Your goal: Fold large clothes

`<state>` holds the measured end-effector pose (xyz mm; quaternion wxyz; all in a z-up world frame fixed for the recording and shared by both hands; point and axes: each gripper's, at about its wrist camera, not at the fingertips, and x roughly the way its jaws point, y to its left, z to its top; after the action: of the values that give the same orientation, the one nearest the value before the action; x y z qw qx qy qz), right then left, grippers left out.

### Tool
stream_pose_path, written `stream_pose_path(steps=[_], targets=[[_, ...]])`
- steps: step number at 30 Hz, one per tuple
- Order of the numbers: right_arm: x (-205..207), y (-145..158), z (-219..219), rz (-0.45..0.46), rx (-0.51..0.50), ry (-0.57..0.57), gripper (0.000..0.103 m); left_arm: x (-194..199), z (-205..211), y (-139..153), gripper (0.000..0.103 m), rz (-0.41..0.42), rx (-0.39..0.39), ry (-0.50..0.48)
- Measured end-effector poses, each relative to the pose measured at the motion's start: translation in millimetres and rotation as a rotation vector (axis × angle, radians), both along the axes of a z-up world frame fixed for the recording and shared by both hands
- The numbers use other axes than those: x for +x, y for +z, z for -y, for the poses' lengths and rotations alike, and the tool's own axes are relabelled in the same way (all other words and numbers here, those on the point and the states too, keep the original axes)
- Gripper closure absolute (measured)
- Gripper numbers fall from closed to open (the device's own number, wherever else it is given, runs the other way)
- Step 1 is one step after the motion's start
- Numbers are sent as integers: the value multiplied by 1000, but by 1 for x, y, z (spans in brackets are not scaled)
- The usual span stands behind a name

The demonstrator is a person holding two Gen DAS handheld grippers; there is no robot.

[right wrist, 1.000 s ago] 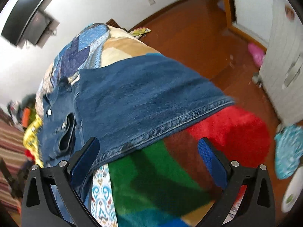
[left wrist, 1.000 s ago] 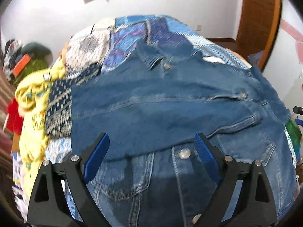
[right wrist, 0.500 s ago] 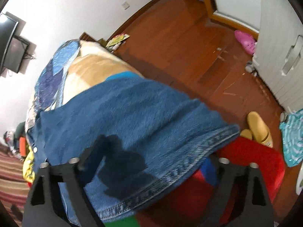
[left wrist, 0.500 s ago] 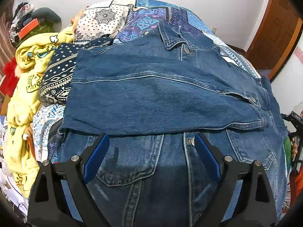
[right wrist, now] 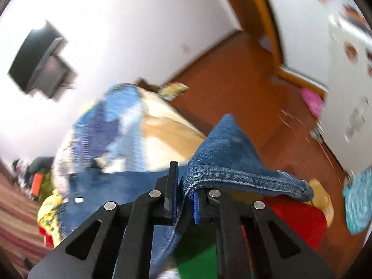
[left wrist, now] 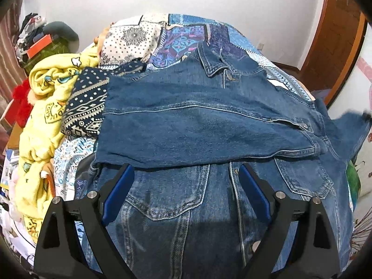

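Note:
A blue denim jacket (left wrist: pixel 209 125) lies spread on a bed, front up, with one sleeve (left wrist: pixel 186 134) folded across its chest. My left gripper (left wrist: pixel 186 193) is open and empty, just above the jacket's lower front near a chest pocket (left wrist: pixel 167 193). My right gripper (right wrist: pixel 183 197) is shut on the jacket's hemmed edge (right wrist: pixel 232 176) and holds it lifted at the bed's right side. That raised corner shows at the far right of the left wrist view (left wrist: pixel 348 125).
A patchwork quilt (left wrist: pixel 176 39) covers the bed. A yellow blanket (left wrist: pixel 41 107) and piled clothes lie at the left. Red and green fabric (right wrist: pixel 293 220) lies under the right gripper. Wood floor (right wrist: pixel 244 81), a door and a wall-mounted TV (right wrist: pixel 39 58) are beyond.
My right gripper has closed on the jacket's hem and lifted it; it was open before. My left gripper has drawn back slightly and stays open.

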<state>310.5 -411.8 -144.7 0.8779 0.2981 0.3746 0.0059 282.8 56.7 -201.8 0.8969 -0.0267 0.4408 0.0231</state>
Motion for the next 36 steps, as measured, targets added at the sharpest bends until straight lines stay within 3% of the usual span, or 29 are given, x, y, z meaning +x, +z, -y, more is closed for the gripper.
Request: stream_pose_path(steps=[6, 10, 16, 23, 30, 34, 36], targets=[[-1, 82, -84, 194, -48, 187, 94, -16, -8, 12, 12, 36, 10, -15], [4, 95, -151, 225, -48, 339, 94, -27, -22, 16, 11, 51, -11, 5], [15, 52, -243, 147, -56, 528, 94, -45, -43, 23, 11, 65, -20, 26], [3, -46, -323, -102, -93, 697, 94, -56, -62, 27, 10, 71, -17, 54], [-9, -74, -320, -233, -114, 759, 92, -46, -51, 25, 10, 55, -2, 43], [-16, -68, -310, -243, -139, 807, 86, -32, -28, 34, 10, 74, 22, -7], [-22, -61, -298, -216, -169, 815, 75, -22, -14, 40, 10, 82, 35, -38]])
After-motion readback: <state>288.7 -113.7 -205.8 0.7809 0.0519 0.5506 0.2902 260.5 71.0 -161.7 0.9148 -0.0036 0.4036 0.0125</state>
